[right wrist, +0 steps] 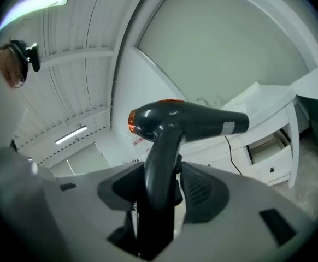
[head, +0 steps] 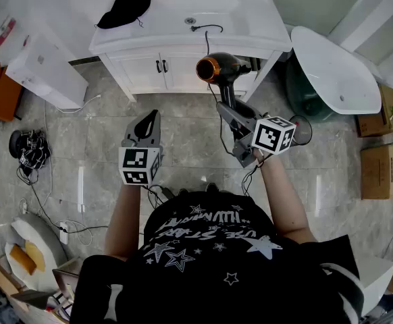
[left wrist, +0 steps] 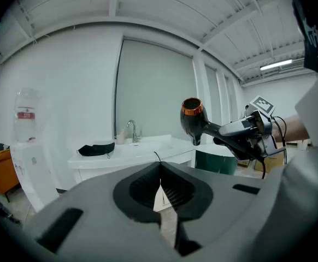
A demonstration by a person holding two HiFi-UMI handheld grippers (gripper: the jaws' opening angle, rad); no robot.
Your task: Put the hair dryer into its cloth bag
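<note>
The right gripper (head: 228,110) grasps the dark grey, orange-ringed plastic hair dryer (head: 222,69) by its handle, held up ready for bagging, while the left gripper (head: 150,117) — clenched, empty — points toward the black cloth bag (head: 124,9) ahead.

The room is bright and evenly lit from above by ceiling tube lights (left wrist: 279,65), which leave pale streaks of glare on the polished floor (head: 80,187) and only faint shadows in the head view. Both gripper views bend strongly toward dark, vignetted corners, with the grey bodies of the left hand-held gripper (left wrist: 160,174) and right hand-held gripper (right wrist: 164,185) soft and out of focus up close, while the hair dryer (right wrist: 197,121) carries a dull sheen
</note>
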